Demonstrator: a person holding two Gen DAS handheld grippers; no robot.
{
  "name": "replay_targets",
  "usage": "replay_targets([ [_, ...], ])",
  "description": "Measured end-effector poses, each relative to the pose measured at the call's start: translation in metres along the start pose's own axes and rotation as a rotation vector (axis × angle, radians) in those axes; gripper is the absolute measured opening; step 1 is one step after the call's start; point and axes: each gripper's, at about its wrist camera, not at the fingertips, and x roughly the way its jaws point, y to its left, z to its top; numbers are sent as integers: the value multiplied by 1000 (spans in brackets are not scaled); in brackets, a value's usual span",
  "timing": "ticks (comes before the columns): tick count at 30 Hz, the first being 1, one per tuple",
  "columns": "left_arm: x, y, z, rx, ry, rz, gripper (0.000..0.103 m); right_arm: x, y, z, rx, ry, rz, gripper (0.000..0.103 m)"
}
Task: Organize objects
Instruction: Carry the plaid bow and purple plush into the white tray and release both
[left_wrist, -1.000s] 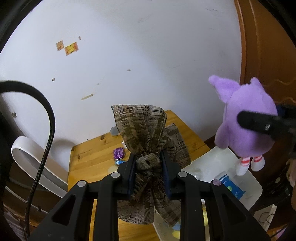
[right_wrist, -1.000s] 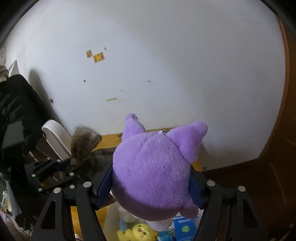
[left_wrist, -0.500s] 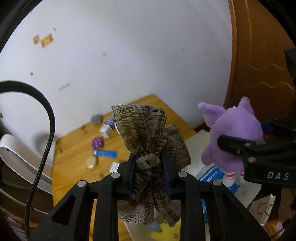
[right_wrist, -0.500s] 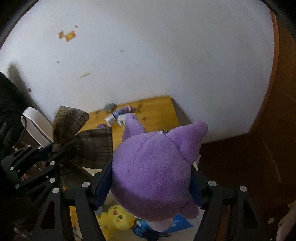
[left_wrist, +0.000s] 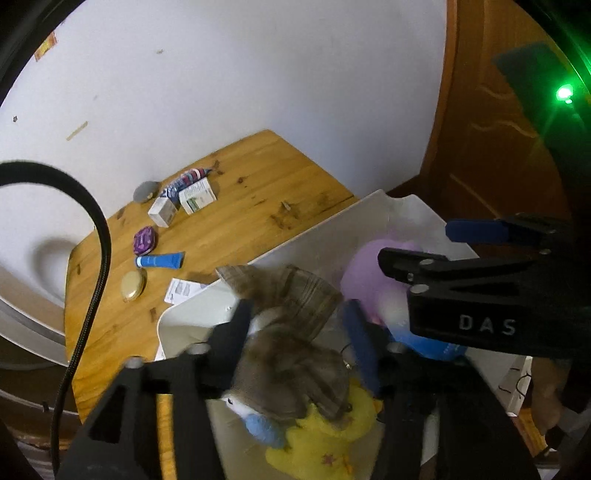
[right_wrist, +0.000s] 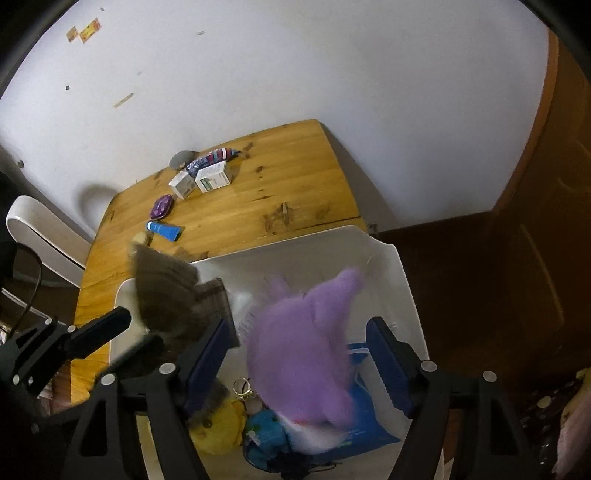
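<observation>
Plaid bow (left_wrist: 291, 332) and purple plush (right_wrist: 306, 339) have just dropped free into the white bin (right_wrist: 384, 254) at the counter's (left_wrist: 236, 206) near edge. The left tool (left_wrist: 295, 332) and right tool (right_wrist: 295, 354) have just been opening and now stand spread, gripping nothing, so both items look stowed. Bow's long axis runs toward the counter's far edge; plush's ears point likewise.

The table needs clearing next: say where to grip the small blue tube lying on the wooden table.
Probably mid-body, from above, jaws across the narrow width: the small blue tube lies flat on the wooden table, with bare wood beside its middle on both sides.
</observation>
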Motion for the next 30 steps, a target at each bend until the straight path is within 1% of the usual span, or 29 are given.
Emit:
replay_targets([
  [1,-6,-9,-1,4,-14,7,69,0,2,0,2,0,4,78],
  [3,-9,-3,-4,6,-22,22,70,2,6,0,5,2,18,78],
  [5,-13,-12,-8,6,-19,28,71,2,7,-2,12,1,27,78],
  [9,-6,-7,-10,0,-10,22,71,3,7,-2,24,-1,66,78],
  [19,-10,-1,-15,-2,-24,31,71,-8,6,-3,49,-39,78,78],
  [30,-21,6,-18,-19,-46,41,71,-15,13,-6,53,-44,90,78],
])
